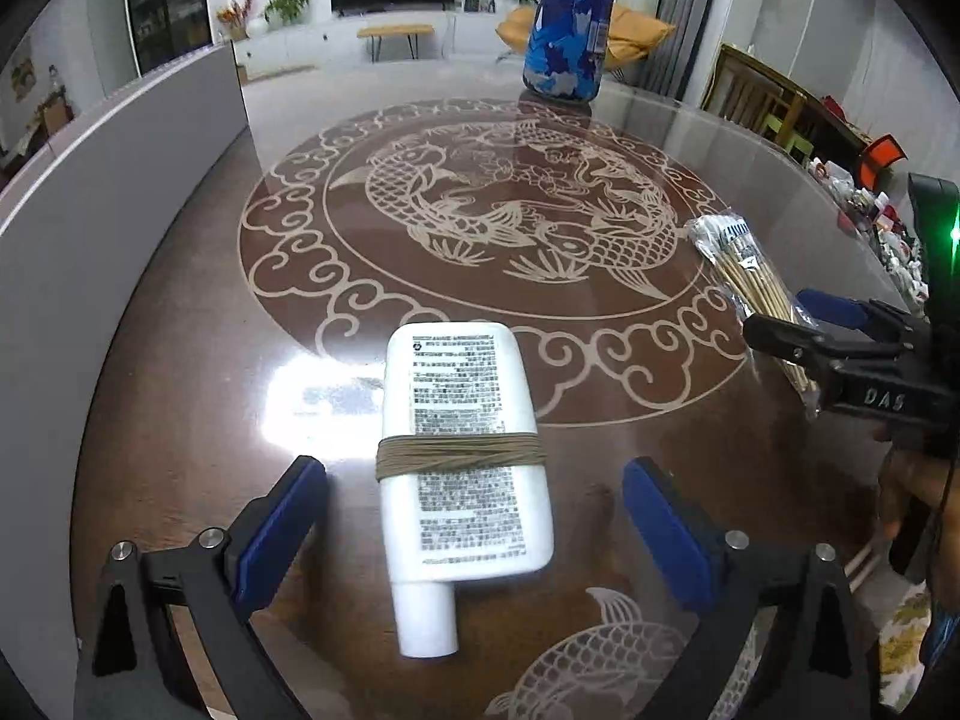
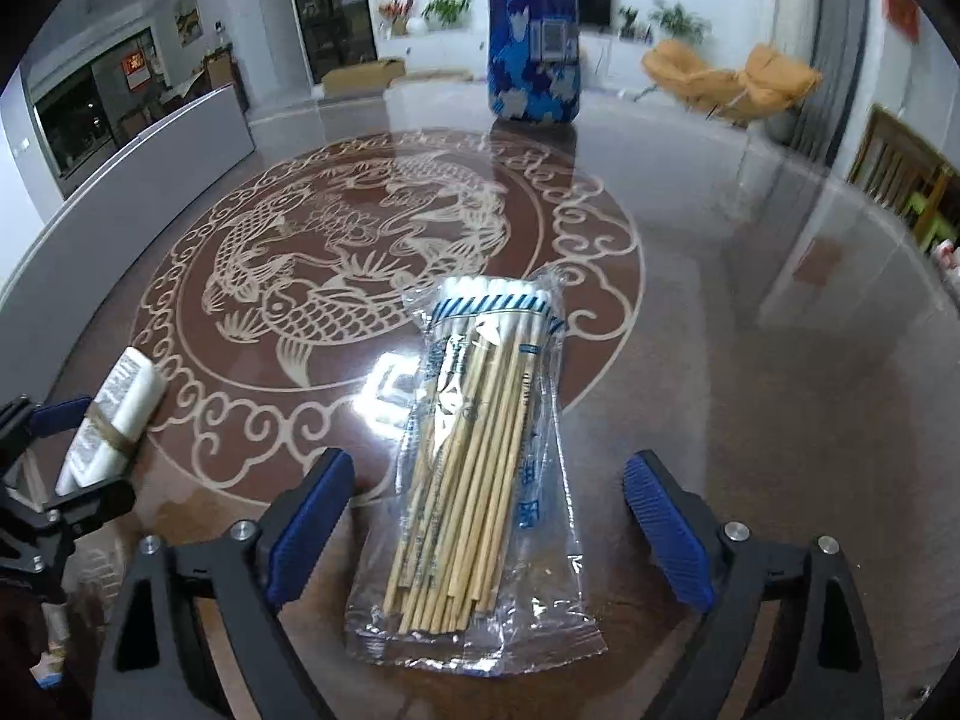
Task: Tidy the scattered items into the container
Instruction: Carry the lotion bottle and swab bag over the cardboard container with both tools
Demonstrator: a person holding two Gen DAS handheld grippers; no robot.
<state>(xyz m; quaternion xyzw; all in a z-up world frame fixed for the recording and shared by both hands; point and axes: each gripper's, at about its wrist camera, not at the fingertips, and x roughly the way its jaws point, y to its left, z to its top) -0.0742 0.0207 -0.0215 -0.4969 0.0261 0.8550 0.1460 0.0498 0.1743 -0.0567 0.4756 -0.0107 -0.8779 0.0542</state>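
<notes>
Worktop: your round, shiny brown worktop with pale fish drawings [image 1: 480,228] has lots of bare room in the middle. A grey wall panel [image 1: 120,192] runs along its left edge.
Far side: a tall blue and white patterned can [image 1: 567,24] stands near the far edge, well apart from both claws. Its top is cut off.
Left claw: your left claw [image 1: 474,531] is spread wide. The flat white plastic bottle with a tan rubber band around it [image 1: 465,450] lies on the worktop between the blue pads. The pads do not touch it. The bottle's cap points toward you.
Right claw: your right claw [image 2: 489,531] is spread wide too. The clear plastic bag of wooden cotton swabs [image 2: 486,462] lies between its pads, not touched. The white tips point away from you.
Hard to see: the writing on the bottle is too blurry to read. The shelf things at the far right are too small to make out.
</notes>
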